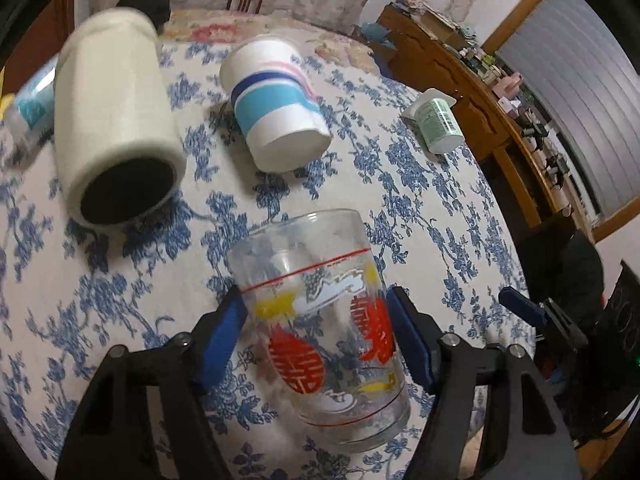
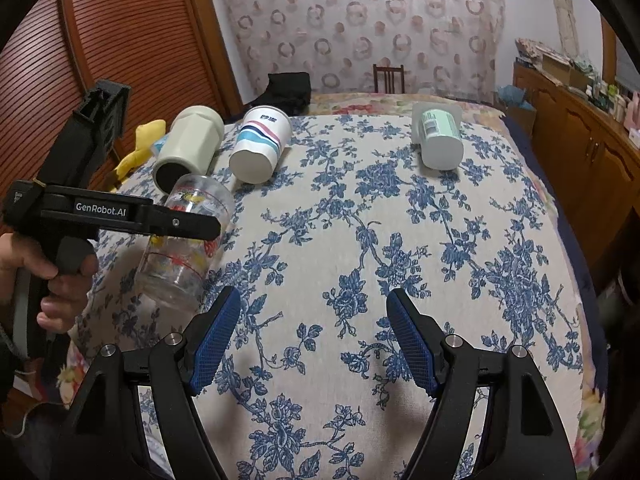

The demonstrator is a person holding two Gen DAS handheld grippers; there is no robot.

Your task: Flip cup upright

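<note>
A clear glass cup (image 1: pixel 320 320) with red and yellow prints sits between the blue pads of my left gripper (image 1: pixel 316 304), which is shut on it and holds it tilted above the bed. It also shows in the right wrist view (image 2: pixel 188 236), held in the left gripper (image 2: pixel 180 226) at the left. My right gripper (image 2: pixel 314 300) is open and empty over the floral cover (image 2: pixel 360 240). A cream cup (image 1: pixel 116 128), a striped paper cup (image 1: pixel 276 104) and a green-labelled plastic cup (image 1: pixel 438 120) lie on their sides.
The cream cup (image 2: pixel 190 146), the striped cup (image 2: pixel 260 144) and the plastic cup (image 2: pixel 438 136) lie along the far side of the bed. A wooden cabinet (image 2: pixel 580 140) stands at the right. A wooden sliding door (image 2: pixel 120 40) is at the left.
</note>
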